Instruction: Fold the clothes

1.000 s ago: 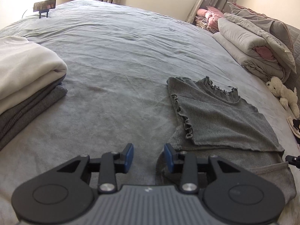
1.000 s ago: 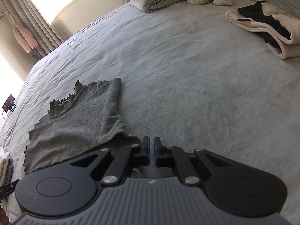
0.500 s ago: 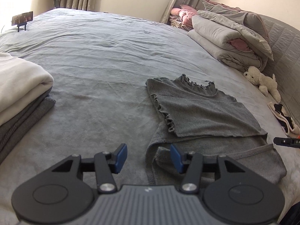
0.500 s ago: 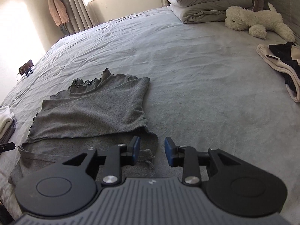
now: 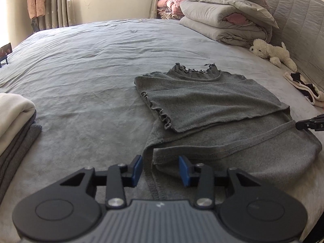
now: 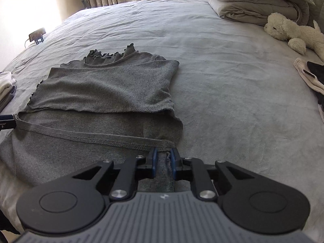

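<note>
Both tongs sit low at the near edge of the bed (image 5: 91, 64). On my left gripper (image 5: 160, 171) the blue pads stand wide apart, straddling the near corner of the grey top (image 5: 202, 101) where its hem lies doubled; neither pad presses the cloth. My right gripper (image 6: 163, 161) has its jaws narrow, and a strip of the top's hem corner runs between the pads; I cannot tell whether they actually pinch it.

From the left wrist view the grey top lies flat at about 1 o'clock, frilled collar at the far end, a sleeve folded across the body with its ruffled cuff toward 12. From the right wrist view the top (image 6: 105, 93) spreads toward 10 and 11 o'clock.

A stack of folded clothes (image 5: 14, 117) sits at 9 o'clock, a folded duvet (image 5: 222, 16) at 1 near the headboard, and a plush dog (image 5: 271, 52) at 2.
</note>
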Action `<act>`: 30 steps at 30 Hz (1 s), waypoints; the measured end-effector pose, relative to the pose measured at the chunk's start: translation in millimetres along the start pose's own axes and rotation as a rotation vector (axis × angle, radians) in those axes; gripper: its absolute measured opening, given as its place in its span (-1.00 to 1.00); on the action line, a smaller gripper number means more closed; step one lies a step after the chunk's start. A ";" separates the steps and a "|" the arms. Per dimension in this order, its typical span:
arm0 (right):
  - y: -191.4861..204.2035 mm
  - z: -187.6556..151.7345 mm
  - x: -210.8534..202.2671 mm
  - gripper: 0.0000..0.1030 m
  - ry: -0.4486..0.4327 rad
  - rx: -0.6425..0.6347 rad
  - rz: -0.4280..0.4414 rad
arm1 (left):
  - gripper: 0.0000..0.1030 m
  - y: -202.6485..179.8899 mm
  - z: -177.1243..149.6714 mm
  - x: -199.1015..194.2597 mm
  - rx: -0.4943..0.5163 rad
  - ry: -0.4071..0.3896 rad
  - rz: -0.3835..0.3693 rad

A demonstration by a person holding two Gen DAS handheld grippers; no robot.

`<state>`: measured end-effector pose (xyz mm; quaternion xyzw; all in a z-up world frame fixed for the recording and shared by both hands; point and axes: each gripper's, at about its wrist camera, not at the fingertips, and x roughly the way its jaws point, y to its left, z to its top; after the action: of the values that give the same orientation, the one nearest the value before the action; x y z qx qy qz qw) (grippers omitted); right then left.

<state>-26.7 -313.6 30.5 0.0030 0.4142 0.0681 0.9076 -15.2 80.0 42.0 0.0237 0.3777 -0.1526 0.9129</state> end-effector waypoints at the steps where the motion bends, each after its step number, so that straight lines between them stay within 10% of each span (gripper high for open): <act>1: 1.0 0.5 -1.2 -0.84 -0.010 -0.007 -0.011 | -0.80 -1.1 0.1 0.7 0.002 0.000 0.009; 22: 15.7 7.0 -27.8 -0.87 -0.203 -0.073 -0.109 | -0.92 4.7 5.8 -21.0 -0.105 -0.091 0.078; 30: 33.7 9.6 21.0 -0.87 -0.101 -0.148 -0.256 | -0.90 -1.7 8.8 17.0 -0.070 -0.021 0.134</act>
<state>-10.0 -277.1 23.1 -0.1133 0.3587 -0.0180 0.9264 1.7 72.5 36.6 0.0153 0.3706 -0.0783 0.9254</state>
